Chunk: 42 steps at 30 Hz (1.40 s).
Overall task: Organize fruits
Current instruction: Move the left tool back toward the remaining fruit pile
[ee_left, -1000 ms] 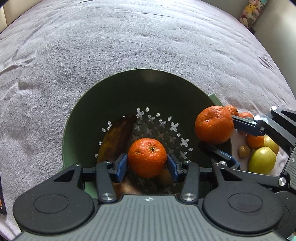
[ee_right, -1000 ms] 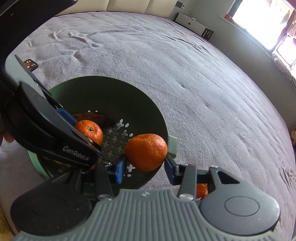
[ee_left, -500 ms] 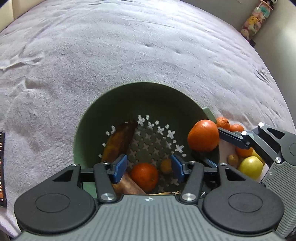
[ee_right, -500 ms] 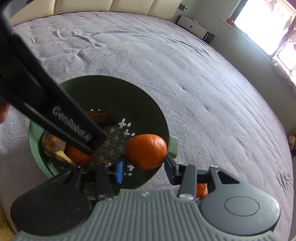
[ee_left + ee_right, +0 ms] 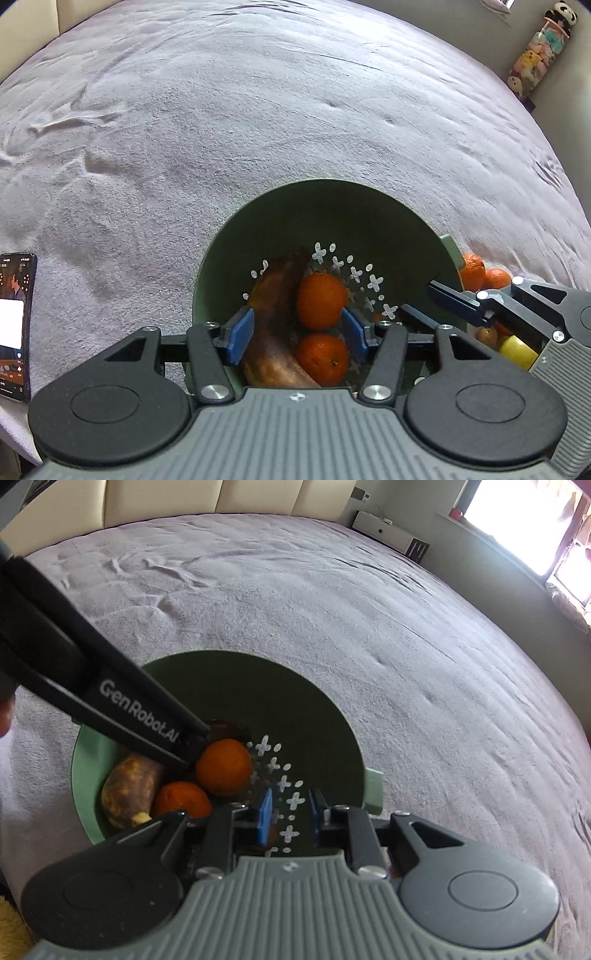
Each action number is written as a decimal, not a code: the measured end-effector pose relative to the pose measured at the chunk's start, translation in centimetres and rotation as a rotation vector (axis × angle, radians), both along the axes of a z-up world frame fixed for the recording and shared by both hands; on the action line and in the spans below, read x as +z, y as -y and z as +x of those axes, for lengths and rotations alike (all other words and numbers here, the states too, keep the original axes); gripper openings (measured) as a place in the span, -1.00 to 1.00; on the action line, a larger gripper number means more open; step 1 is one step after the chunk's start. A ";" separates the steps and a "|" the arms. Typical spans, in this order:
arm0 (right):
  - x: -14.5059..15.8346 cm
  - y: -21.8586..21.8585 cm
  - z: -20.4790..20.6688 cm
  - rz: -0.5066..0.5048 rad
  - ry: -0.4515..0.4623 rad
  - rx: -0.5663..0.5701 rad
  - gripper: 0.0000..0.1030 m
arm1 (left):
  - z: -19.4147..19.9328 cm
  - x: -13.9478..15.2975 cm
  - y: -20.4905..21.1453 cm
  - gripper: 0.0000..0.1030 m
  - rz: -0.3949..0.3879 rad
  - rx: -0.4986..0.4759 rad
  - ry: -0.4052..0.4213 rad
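Note:
A green colander (image 5: 369,206) (image 5: 258,679) sits on the grey bedspread. Inside lie a browned banana (image 5: 271,332) (image 5: 129,790) and two oranges, one farther (image 5: 321,299) (image 5: 223,766) and one nearer (image 5: 323,356) (image 5: 181,799). My left gripper (image 5: 297,330) is open and empty above the colander, its pads either side of the fruit. My right gripper (image 5: 290,814) is open and empty over the colander's near right rim; it also shows in the left wrist view (image 5: 436,299).
Loose fruit lies right of the colander: two oranges (image 5: 476,271), a yellow-green apple (image 5: 517,350) and a small brown fruit (image 5: 487,334). A phone (image 5: 14,325) lies at the left bed edge. Plush toys (image 5: 539,48) stand far right.
Both grippers let go of their oranges, which now lie in the colander. Both grippers pulled back and up; the right jaws stand empty.

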State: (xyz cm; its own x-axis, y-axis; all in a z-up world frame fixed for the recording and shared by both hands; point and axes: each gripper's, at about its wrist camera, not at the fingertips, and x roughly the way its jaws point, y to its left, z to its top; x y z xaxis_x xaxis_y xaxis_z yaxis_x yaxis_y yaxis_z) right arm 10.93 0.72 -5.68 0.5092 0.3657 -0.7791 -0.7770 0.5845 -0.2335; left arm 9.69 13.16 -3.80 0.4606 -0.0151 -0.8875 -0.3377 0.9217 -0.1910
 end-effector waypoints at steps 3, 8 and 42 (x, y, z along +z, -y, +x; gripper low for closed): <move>0.1 0.4 0.1 0.020 -0.010 -0.019 -0.66 | -0.1 -0.1 0.3 0.25 -0.001 -0.009 0.001; 1.2 1.5 -0.2 0.083 -0.027 -0.074 -0.55 | -0.2 0.4 0.8 0.25 0.000 -0.021 0.022; 3.9 21.7 -5.2 0.322 -0.068 -0.811 0.23 | -4.0 3.8 16.0 0.26 0.066 -0.444 0.314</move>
State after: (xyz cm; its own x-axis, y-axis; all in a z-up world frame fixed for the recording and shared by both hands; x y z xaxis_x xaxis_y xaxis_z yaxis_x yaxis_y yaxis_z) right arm 5.73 -20.96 -1.76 0.6637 0.1183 -0.7386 -0.0993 0.9926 0.0698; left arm 5.71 -2.82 -0.01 0.6656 -0.2174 -0.7139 0.1509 0.9761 -0.1565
